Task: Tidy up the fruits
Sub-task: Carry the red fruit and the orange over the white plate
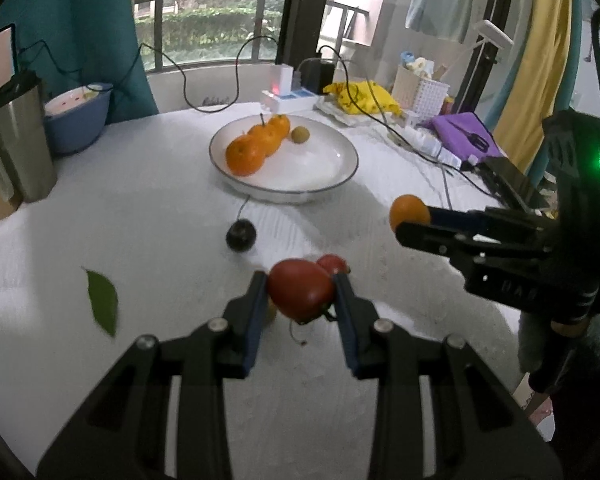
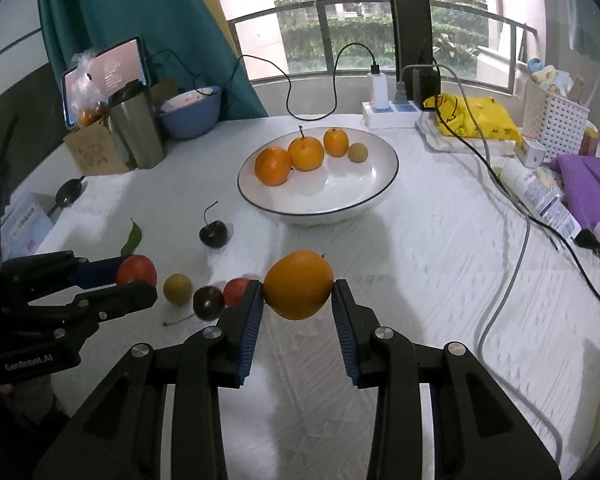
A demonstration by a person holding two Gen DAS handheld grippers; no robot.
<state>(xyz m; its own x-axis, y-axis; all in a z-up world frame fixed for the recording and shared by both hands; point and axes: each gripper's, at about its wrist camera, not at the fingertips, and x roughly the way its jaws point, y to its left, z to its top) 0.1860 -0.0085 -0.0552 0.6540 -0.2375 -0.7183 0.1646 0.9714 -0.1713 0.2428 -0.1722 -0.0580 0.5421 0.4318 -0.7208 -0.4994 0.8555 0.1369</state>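
My left gripper [image 1: 301, 286] reaches low and forward over the white cloth-covered table [image 1: 140, 220], its blue ribbed pads clamped on a glossy red tomato [image 1: 300, 294] from both sides. My right gripper [image 2: 298, 294] is level beside it, clenched on a smooth round orange [image 2: 299, 284] lifted clear of the cloth; from the left wrist that orange shows at three o'clock. Both tools are black plastic with metal pivot screws.

At twelve o'clock from the right gripper sits the white bowl [image 2: 384, 176], shallow, glazed, with a thin dark rim. Inside, toward its far left side, three oranges [image 2: 306, 153] lie in a touching row, one with a stem upright, and a small tan longan [image 2: 357, 153] just beside the last.

Loose on the cloth at nine to ten o'clock of the held orange: a second small tomato [image 2: 235, 290], a dark cherry [image 2: 208, 303], a tan longan [image 2: 177, 289], another stemmed cherry [image 2: 213, 233] farther off, and a green leaf [image 2: 133, 239].
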